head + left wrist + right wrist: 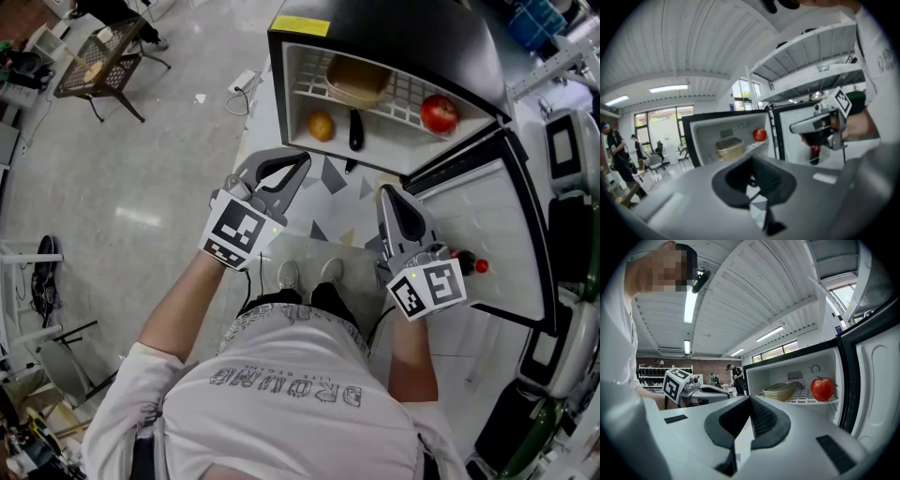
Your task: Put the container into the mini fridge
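Note:
The tan lidded container (356, 80) rests on the wire shelf inside the open mini fridge (286, 70), beside a red apple (439, 113). It also shows in the left gripper view (730, 147) and the right gripper view (779, 391). My left gripper (298, 161) hangs in front of the fridge, shut and empty, its jaws pressed together (752, 187). My right gripper (386, 192) is level with it near the open door (487, 234), also shut with nothing held (751, 420). Both grippers are well clear of the container.
An orange (321, 125) and a dark long object (356, 129) lie on the fridge's lower level. A power strip (242, 82) lies on the floor to the left. A wire chair (98, 56) stands far left. Machines (572, 150) crowd the right edge.

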{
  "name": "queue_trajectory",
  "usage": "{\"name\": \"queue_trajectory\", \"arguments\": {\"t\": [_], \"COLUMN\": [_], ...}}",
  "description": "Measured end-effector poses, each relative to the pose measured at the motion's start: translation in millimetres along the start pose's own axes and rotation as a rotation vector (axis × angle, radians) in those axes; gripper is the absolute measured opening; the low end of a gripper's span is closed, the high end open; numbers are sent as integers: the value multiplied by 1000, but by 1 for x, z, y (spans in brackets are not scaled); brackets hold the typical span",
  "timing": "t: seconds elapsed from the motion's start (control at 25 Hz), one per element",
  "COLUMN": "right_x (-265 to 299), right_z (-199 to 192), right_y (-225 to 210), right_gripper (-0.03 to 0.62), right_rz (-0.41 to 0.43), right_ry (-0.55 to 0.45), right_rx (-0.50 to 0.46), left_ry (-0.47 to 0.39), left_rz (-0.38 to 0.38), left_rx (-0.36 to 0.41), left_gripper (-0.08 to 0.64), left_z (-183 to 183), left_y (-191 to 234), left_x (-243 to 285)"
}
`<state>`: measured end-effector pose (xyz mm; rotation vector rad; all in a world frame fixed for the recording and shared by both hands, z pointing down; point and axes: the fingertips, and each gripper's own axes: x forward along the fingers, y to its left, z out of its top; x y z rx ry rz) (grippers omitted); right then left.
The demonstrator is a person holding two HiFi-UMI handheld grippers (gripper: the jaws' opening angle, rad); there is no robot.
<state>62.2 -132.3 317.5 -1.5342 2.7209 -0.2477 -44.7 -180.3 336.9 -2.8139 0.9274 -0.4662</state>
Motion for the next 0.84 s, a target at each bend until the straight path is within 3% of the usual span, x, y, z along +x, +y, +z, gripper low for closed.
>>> {"name": "queue_trajectory", "arguments": {"t": [0.84], "right_x": [12], "right_z": [0], "right_y": [1], "right_gripper": [2], "right_rz": [12], "right_ry": [8], "right_rx": [-10], "left_ry": [-3], "left_rz": [14], "left_rx": [0], "left_gripper": [8], "left_z": [-1], "left_y": [11], "left_x": [0]}}
